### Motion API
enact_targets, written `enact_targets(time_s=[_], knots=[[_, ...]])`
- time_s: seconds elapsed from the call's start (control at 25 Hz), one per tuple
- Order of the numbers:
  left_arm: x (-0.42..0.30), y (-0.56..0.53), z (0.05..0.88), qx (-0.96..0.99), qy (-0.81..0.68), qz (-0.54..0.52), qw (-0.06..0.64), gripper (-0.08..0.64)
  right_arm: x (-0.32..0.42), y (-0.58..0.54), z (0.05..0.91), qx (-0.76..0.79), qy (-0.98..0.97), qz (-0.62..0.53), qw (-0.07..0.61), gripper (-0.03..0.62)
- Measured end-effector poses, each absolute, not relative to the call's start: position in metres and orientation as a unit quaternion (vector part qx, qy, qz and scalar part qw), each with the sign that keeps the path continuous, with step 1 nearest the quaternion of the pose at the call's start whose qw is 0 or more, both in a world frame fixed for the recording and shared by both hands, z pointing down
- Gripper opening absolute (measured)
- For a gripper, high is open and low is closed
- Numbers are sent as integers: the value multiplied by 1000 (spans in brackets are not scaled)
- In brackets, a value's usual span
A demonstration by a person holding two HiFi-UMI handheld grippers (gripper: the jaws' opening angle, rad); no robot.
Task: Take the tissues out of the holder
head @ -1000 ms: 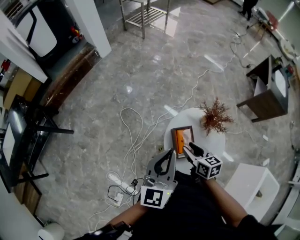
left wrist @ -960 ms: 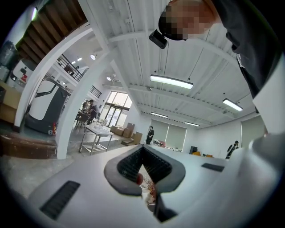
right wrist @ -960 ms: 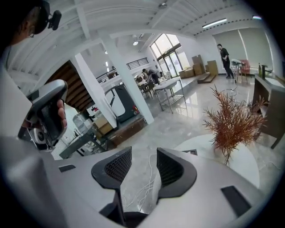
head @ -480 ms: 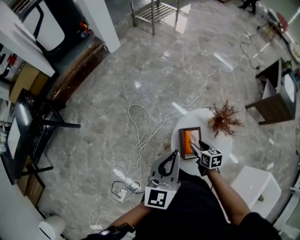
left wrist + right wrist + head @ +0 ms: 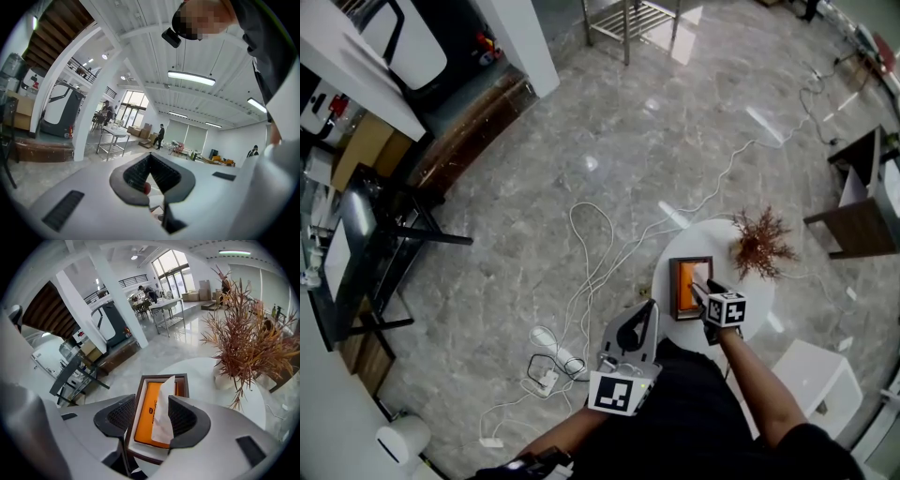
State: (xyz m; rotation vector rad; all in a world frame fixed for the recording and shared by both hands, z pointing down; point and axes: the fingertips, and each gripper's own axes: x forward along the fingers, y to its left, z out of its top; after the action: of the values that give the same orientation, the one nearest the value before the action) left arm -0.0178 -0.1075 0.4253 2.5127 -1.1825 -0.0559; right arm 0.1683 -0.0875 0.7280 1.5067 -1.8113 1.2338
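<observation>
The tissue holder (image 5: pixel 682 286) is a brown box with an orange top, on the small round white table (image 5: pixel 741 291). A white tissue (image 5: pixel 164 411) sticks up from its slot. My right gripper (image 5: pixel 700 291) points steeply down over the holder. Its jaws have just been opening and stand open, the tissue between them close to the right pad (image 5: pixel 183 420). In the right gripper view the right gripper (image 5: pixel 152 403) frames the holder (image 5: pixel 150 423). My left gripper (image 5: pixel 649 306) hangs off the table's left side, shut and empty. Its tips meet in the left gripper view (image 5: pixel 150 157).
A dried reddish plant (image 5: pixel 759 246) in a white pot stands on the table just right of the holder. White cables (image 5: pixel 581 248) and a power strip (image 5: pixel 546 339) lie on the marble floor to the left. A white stool (image 5: pixel 811 375) stands at lower right.
My right gripper has come down onto the holder and its jaws now straddle the tissue. The left gripper has hardly moved.
</observation>
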Motion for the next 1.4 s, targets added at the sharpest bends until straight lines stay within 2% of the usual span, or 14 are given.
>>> enact_targets(time_s=[0.24,0.44,0.56,1.16,1.4], knots=[[-17,-107,426,891,-420,-2,173,-2,168,-92,748,548,-657,440,273,206],[-3,-100,429,896,-410,7,174,-2,175,-91,757,556,-643,453,270,207],[-4,-100,429,892,-416,8,178,-2,173,-86,767,547,-637,470,271,248],[-20,-102,436,876,-449,31,176,-2,165,-91,789,515,-645,470,313,252],[-25,-100,438,873,-452,34,179,-2,157,-93,795,519,-627,492,309,282]])
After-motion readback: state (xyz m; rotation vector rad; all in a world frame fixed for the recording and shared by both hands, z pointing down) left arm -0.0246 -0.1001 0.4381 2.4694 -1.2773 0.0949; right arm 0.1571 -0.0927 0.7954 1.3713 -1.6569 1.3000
